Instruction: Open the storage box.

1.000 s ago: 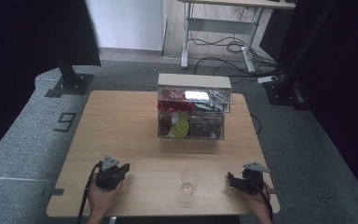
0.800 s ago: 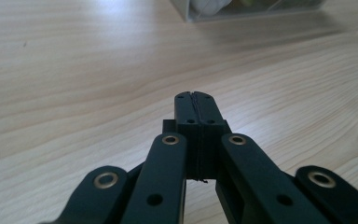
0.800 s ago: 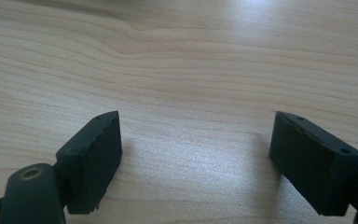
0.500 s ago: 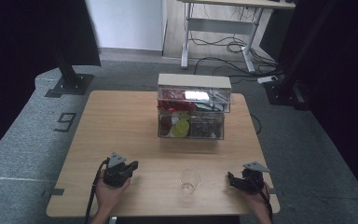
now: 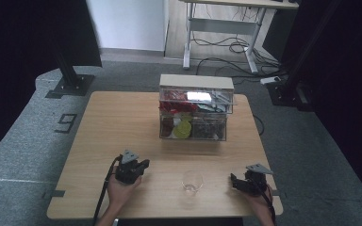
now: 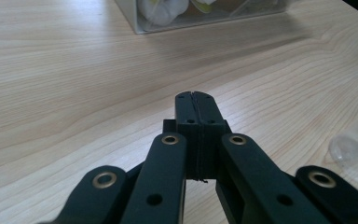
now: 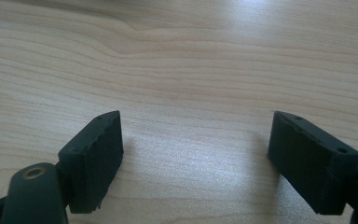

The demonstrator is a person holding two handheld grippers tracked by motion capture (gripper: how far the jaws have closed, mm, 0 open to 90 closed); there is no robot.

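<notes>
Round clear glass (image 5: pixel 192 181) stands on grained wooden table (image 5: pixel 122 122) beside clear plastic box (image 5: pixel 193 115).

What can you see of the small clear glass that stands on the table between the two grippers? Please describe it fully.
The glass is a small, colourless, see-through cup that looks empty. It stands upright on the light wooden table, near the front edge, in front of the clear storage box. It sits between the left gripper and the right gripper, and neither touches it. In the left gripper view its rim shows at the right edge.
</notes>
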